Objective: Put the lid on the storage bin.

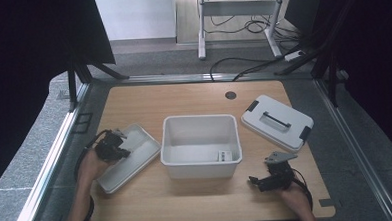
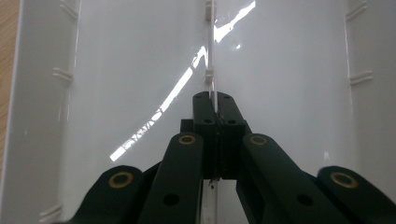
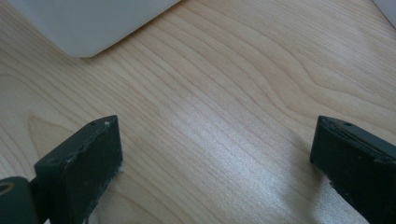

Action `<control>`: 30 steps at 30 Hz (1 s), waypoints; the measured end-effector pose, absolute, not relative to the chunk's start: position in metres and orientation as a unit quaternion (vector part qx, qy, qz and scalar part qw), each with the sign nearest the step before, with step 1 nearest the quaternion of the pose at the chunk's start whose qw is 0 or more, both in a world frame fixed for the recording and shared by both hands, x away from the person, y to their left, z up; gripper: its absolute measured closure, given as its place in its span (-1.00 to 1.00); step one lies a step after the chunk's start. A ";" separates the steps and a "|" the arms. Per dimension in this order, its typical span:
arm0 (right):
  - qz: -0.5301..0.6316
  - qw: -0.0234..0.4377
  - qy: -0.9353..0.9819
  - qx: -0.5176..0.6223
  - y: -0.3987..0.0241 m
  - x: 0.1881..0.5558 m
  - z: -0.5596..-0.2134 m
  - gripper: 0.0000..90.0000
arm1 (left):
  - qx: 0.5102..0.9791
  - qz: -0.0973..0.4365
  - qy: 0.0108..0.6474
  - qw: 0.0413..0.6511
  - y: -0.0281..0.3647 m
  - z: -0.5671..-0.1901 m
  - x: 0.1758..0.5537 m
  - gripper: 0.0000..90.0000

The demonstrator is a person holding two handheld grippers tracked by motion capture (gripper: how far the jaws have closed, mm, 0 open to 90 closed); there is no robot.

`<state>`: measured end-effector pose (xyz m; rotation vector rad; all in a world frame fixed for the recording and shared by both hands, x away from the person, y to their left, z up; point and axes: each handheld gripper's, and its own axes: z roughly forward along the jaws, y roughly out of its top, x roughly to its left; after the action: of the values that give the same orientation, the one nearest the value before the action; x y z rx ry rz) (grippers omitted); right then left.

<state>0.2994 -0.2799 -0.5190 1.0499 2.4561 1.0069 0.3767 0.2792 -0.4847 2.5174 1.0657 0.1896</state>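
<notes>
Left tongs (image 1: pixel 119 142) clenched on the thin central rib (image 2: pixel 209 60) of a shallow white plastic tray (image 1: pixel 138 155), lying at the left of the pale wooden counter (image 1: pixel 148 100), just beside a deep white plastic bin (image 1: pixel 201 146). Rib's lower stretch hidden behind the black jaws in the left gripper view. Right tongs (image 1: pixel 259 180) released, spread wide above bare counter. Small label inside the bin too blurred to read. White lid with black clips (image 1: pixel 277 122) at right.
</notes>
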 end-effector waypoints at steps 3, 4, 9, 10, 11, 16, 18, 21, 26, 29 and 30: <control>0.349 0.143 0.852 0.364 -0.280 0.299 -0.519 -0.96 | 0.901 0.060 0.376 0.208 0.280 -0.478 0.376 0.98; 0.349 0.143 0.852 0.364 -0.280 0.299 -0.519 -0.96 | 0.902 0.059 0.374 0.208 0.281 -0.476 0.376 0.98; 0.349 0.143 0.851 0.364 -0.280 0.299 -0.519 -0.96 | 0.905 0.061 0.367 0.205 0.283 -0.460 0.374 0.98; 0.349 0.143 0.852 0.364 -0.280 0.299 -0.519 -0.96 | 0.905 0.062 0.366 0.206 0.283 -0.456 0.373 0.98; 0.349 0.143 0.851 0.364 -0.280 0.299 -0.519 -0.96 | 0.906 0.063 0.364 0.206 0.284 -0.454 0.372 0.98; 0.349 0.145 0.852 0.363 -0.280 0.300 -0.519 -0.96 | 0.908 0.061 0.355 0.214 0.289 -0.435 0.368 0.98; 0.349 0.144 0.851 0.364 -0.280 0.300 -0.519 -0.96 | 0.909 0.062 0.351 0.216 0.290 -0.427 0.367 0.98; 0.349 0.145 0.851 0.365 -0.280 0.300 -0.519 -0.95 | 0.909 0.067 0.346 0.222 0.292 -0.415 0.363 0.97; 0.349 0.146 0.850 0.367 -0.280 0.300 -0.519 -0.95 | 0.911 0.070 0.336 0.227 0.291 -0.394 0.358 0.97; 0.349 0.146 0.850 0.367 -0.280 0.300 -0.519 -0.94 | 0.913 0.068 0.327 0.232 0.292 -0.382 0.357 0.97; 0.349 0.146 0.850 0.367 -0.280 0.299 -0.519 -0.94 | 0.913 0.065 0.326 0.234 0.292 -0.379 0.356 0.97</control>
<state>0.2994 -0.2804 -0.5188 1.0581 2.4472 1.0048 0.3564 0.2919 -0.3791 2.5074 0.8954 0.1794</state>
